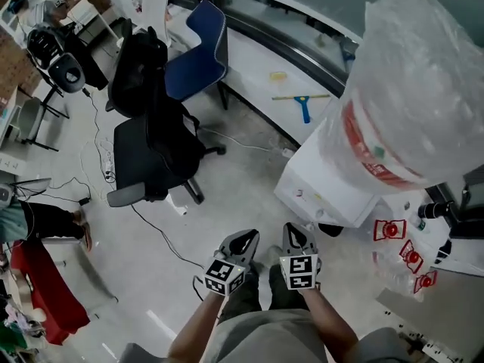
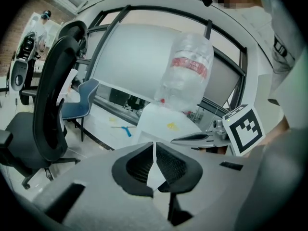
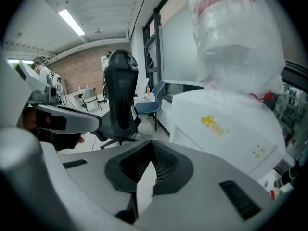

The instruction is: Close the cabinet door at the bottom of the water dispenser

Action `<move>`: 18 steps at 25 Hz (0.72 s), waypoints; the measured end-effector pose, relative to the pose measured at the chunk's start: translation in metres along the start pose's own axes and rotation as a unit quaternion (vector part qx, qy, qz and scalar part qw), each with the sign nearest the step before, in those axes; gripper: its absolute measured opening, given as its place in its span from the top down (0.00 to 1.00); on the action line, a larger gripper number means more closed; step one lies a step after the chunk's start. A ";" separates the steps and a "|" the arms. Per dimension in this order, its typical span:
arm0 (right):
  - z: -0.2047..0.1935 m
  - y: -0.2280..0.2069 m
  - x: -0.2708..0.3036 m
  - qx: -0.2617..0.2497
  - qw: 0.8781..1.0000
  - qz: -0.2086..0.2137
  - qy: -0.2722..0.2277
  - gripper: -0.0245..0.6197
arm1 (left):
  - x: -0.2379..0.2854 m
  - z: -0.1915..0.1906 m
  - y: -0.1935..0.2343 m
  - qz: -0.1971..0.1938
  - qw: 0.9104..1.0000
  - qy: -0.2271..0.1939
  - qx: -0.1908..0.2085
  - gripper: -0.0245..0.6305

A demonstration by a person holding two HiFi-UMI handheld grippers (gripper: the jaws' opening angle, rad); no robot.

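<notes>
The white water dispenser [image 1: 333,181] stands at the right of the head view, under a big bottle [image 1: 412,104] wrapped in clear plastic. Its bottom cabinet door is hidden in every view. Both grippers hang side by side below it, clear of the dispenser. My left gripper [image 1: 240,242] is shut with nothing in it, and so is my right gripper [image 1: 299,237]. In the left gripper view the closed jaw tips of the left gripper [image 2: 154,144] point toward the dispenser [image 2: 161,121] and bottle [image 2: 187,73]. In the right gripper view the right gripper [image 3: 152,144] is closed, with the dispenser [image 3: 226,124] at its right.
A black office chair [image 1: 147,150] and a blue chair [image 1: 198,51] stand to the left of the dispenser. A blue squeegee [image 1: 302,106] lies on the white ledge behind. Cables trail over the floor [image 1: 98,161]. Red-marked clear items [image 1: 389,229] sit at the right.
</notes>
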State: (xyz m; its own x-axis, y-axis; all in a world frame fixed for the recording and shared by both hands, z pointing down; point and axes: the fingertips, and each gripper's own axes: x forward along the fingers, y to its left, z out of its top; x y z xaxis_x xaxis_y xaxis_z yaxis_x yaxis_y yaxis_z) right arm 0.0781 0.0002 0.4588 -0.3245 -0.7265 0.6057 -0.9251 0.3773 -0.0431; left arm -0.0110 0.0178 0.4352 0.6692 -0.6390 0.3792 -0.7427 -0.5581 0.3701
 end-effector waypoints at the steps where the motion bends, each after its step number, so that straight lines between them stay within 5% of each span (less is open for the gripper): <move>1: 0.007 0.002 -0.010 0.002 1.000 0.003 -0.010 0.95 | -0.005 0.009 -0.006 0.000 1.000 -0.004 0.007 0.92; 18: 0.145 0.035 -0.107 0.006 0.980 0.022 -0.197 0.95 | -0.063 0.150 -0.054 0.015 0.987 -0.125 0.099 0.92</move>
State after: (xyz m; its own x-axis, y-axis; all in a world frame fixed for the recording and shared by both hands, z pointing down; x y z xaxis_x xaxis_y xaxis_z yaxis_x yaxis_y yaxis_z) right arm 0.0519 0.0072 0.2773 -0.4126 -0.8760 0.2498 -0.9102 0.4076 -0.0738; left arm -0.0173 0.0087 0.2638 0.6377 -0.7539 0.1581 -0.7693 -0.6130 0.1798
